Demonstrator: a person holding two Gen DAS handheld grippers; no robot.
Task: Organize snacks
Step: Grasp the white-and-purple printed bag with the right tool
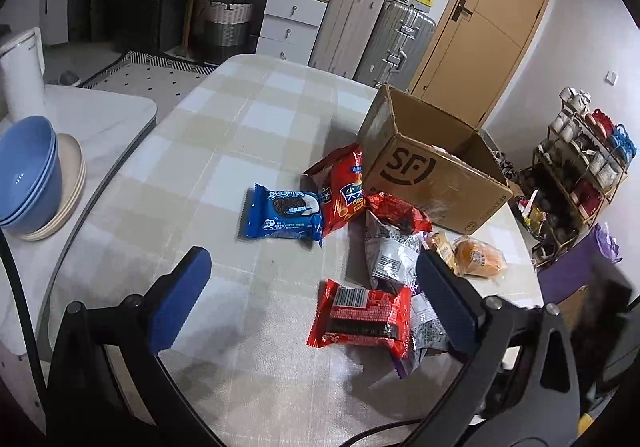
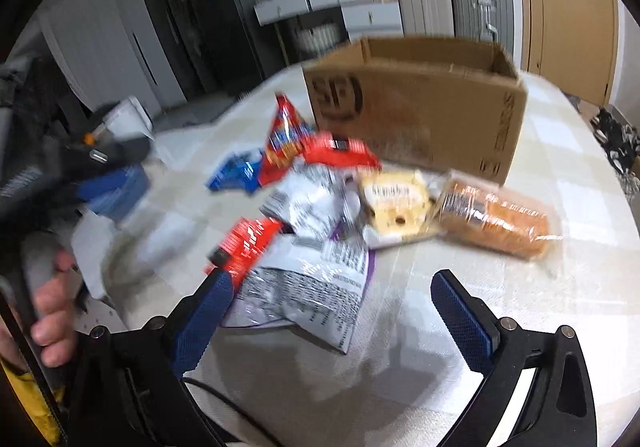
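While held low over the snacks (image 1: 362, 317), both tongs (image 1: 316, 297) (image 2: 332, 313) agape, empty.

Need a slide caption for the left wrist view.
Open left gripper hovers over scattered snack packets beside an open cardboard box on a checked tablecloth.

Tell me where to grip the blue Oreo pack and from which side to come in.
Grip the blue Oreo pack across its short width near the middle, descending from above with the open left gripper. It lies flat on the checked tablecloth, and its left side is free. Its right end sits against the red snack bag, so avoid coming in from there.
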